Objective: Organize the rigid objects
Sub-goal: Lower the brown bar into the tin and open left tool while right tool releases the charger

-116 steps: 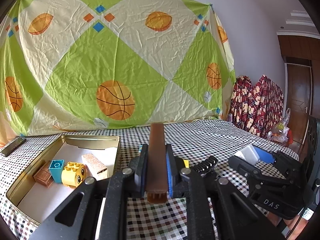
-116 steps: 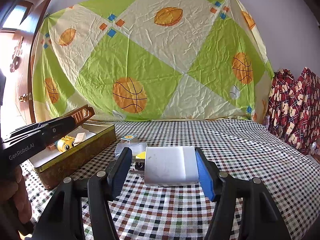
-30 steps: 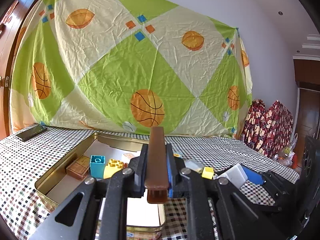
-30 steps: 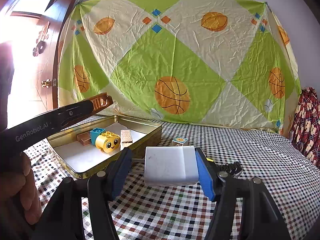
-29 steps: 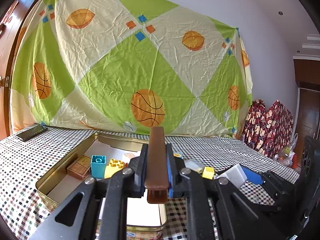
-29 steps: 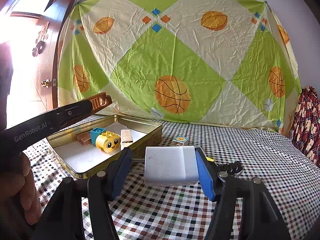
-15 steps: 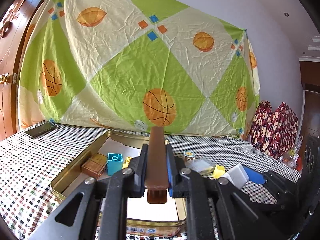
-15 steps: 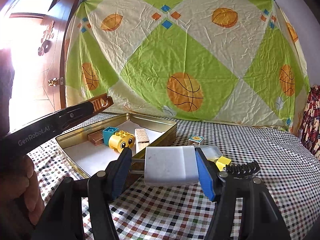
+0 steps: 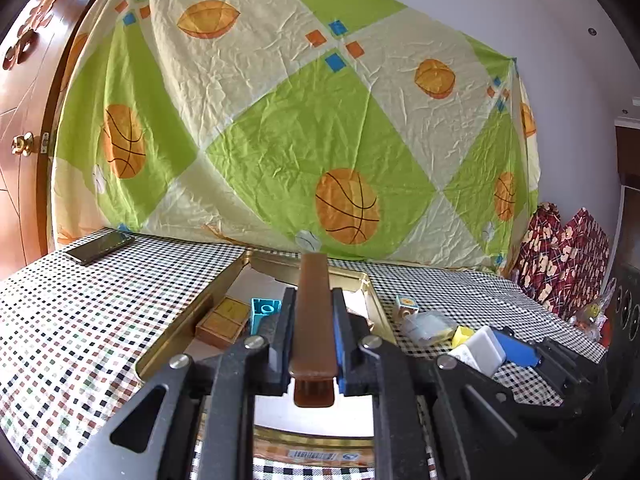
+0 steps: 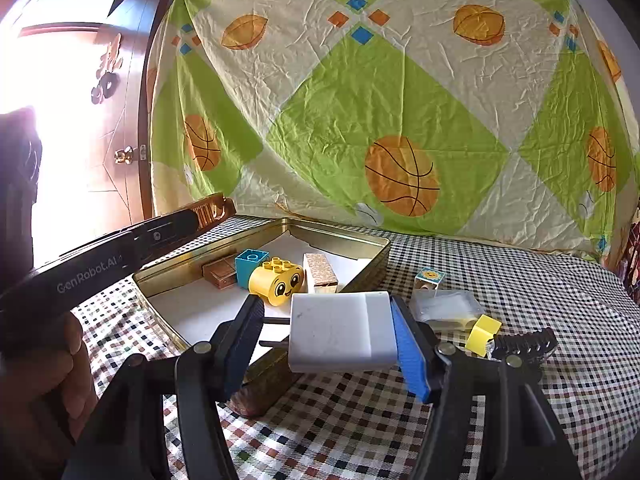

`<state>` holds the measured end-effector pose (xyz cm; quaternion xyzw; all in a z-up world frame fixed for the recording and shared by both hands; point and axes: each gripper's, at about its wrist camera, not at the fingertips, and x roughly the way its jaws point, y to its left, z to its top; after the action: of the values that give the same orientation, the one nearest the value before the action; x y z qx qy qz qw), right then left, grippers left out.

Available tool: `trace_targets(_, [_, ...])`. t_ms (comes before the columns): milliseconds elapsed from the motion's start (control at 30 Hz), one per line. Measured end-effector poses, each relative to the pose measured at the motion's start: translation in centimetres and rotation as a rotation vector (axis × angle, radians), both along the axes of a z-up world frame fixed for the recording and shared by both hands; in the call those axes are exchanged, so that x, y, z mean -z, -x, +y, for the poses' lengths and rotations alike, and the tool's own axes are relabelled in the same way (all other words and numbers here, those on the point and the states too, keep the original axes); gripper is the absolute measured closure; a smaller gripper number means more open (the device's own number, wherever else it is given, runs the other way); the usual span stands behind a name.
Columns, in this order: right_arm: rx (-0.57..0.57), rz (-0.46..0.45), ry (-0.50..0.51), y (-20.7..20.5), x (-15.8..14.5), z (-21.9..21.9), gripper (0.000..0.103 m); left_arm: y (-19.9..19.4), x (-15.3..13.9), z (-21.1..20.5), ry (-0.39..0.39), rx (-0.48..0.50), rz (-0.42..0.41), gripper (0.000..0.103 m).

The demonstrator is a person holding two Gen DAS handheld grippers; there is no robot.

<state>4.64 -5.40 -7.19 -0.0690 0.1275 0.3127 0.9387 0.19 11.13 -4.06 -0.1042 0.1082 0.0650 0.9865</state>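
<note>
The gold tin [image 10: 362, 242] on the checkered table [image 10: 540, 280] holds four blocks: brown, blue, yellow-faced [image 10: 276, 278], tan. Right of the tin lie a sun cube [image 10: 429, 277], clear packet, yellow cube. My left gripper [image 9: 313, 320] clamps a brown bar [image 9: 313, 312] over the tin; my right gripper [image 10: 328, 332] grips a white block [image 10: 340, 330] before it.

Black gripper [image 10: 324, 336], blue pads, apparently "GenRobot.AI".

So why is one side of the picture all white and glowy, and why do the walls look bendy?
In the right wrist view, daylight through the doorway washes the left side out to white, leaving the hand dark. In both views the fisheye lens bends things: the basketball sheet bulges and the checked tablecloth curves near the dark corners. The left wrist view has no such glare.
</note>
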Motion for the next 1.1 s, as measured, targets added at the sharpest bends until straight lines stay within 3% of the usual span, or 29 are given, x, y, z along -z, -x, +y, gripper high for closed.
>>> trace_targets(667, [-0.079,0.081,0.024,-2.1,-1.7,2.9,0.038,-2.3,-0.1,3.1,0.02,0.007,0.12,0.089])
trace_targets(1100, [-0.108,0.151,0.124,-8.7,-2.1,8.0,0.038,-6.8,0.9,5.5,-0.01,-0.006,0.282,0.089])
